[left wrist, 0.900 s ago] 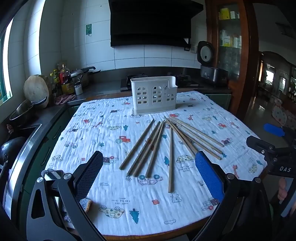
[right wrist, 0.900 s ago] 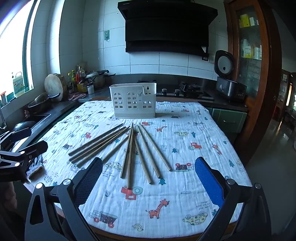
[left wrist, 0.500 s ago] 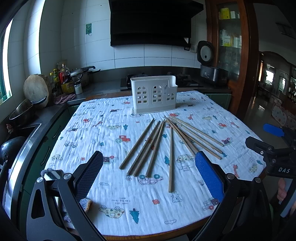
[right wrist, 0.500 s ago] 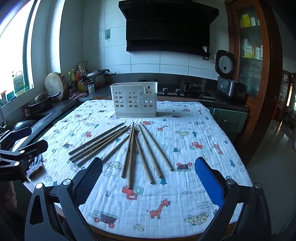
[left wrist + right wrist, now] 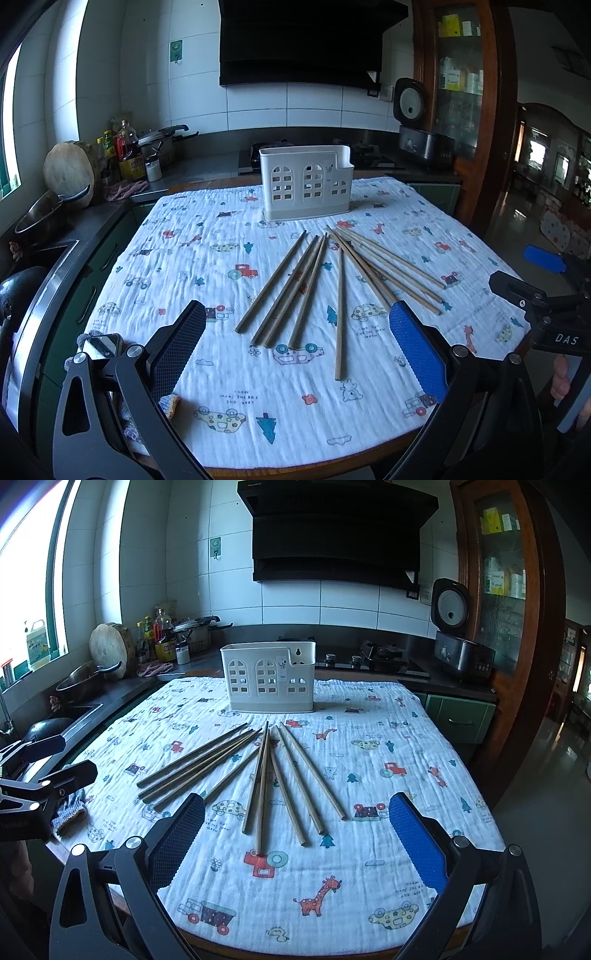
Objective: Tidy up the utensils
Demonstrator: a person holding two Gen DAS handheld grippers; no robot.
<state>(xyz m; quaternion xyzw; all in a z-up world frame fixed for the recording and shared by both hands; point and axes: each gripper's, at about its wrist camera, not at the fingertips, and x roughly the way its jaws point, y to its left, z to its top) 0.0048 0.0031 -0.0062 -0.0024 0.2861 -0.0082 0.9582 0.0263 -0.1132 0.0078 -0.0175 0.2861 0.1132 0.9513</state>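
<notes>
Left wrist view: we see the left hand-held gripper point(image 5: 295, 343) with black arms and blue textured pads spread wide, nothing between them, hovering over the near edge of the desk point(image 5: 280, 469). Right wrist view: the right hand-held gripper point(image 5: 295, 825) is likewise wide, nothing gripped, also above the near edge. Each one shows at the side of the other's view.

Desk is covered by a white crinkled cloth printed with small cartoon cars, trees and giraffes point(image 5: 369, 878). Just ahead of both sets of pads we have the long brown wooden chopsticks point(image 5: 263, 786) lying flat on the cloth, loose, fanned out with far tips converging and a few crossing or touching near that end. In the left view the same chopsticks point(image 5: 312, 284) sit between the pads, with the rightmost ones running behind the right pad.

Beyond the fan, near the far edge of the cloth, stands the white plastic utensil holder with arched window cut-outs point(image 5: 269, 679), upright, apart from the chopstick tips; we can't see inside it.

Further out: dark kitchen counter with a gas hob point(image 5: 380, 657), black range hood point(image 5: 336, 535) on white tiled wall, black rice cooker point(image 5: 461, 646) at right, bottles and pots at left near the window.
</notes>
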